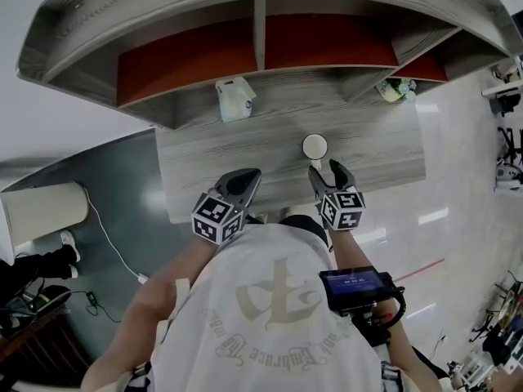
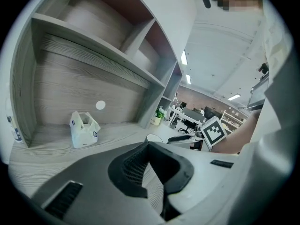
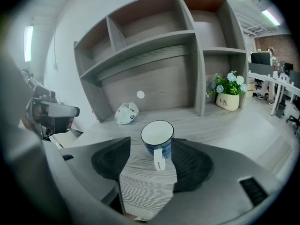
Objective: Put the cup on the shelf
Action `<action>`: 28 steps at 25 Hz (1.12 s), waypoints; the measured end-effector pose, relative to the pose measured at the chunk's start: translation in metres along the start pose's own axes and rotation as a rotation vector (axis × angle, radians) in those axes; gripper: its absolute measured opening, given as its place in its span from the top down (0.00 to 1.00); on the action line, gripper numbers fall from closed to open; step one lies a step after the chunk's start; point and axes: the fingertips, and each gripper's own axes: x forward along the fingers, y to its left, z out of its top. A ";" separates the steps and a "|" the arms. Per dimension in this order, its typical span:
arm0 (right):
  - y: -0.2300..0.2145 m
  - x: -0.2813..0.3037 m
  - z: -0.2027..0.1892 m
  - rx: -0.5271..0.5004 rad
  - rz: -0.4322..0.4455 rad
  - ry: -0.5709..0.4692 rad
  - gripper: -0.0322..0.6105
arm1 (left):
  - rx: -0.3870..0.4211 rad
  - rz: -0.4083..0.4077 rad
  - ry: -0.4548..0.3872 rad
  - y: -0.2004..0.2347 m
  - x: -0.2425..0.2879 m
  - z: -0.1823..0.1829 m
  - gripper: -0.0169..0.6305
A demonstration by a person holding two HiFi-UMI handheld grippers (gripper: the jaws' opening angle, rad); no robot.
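Note:
A blue cup [image 1: 315, 146] with a white inside stands upright on the grey wooden shelf surface [image 1: 384, 149]. In the right gripper view the cup [image 3: 157, 136] sits between the tips of my right gripper [image 3: 153, 143], its handle turned towards the camera. The jaws are open and the pads do not press on it. From the head view my right gripper [image 1: 327, 172] is just in front of the cup. My left gripper [image 1: 243, 184] rests to the left, shut, with nothing in it [image 2: 149, 146]. The cup's rim [image 2: 153, 138] shows just past its tips.
A white pouch [image 1: 235, 98] lies at the back of the surface, left of the cup. A small potted plant [image 3: 228, 95] stands in the right-hand compartment. Upright dividers and upper shelves [image 1: 260, 31] rise behind. The surface's front edge is by the person's body.

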 end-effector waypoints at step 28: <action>-0.018 0.075 -0.012 0.034 -0.181 0.023 0.28 | -0.007 0.060 0.046 0.030 -0.022 -0.023 0.97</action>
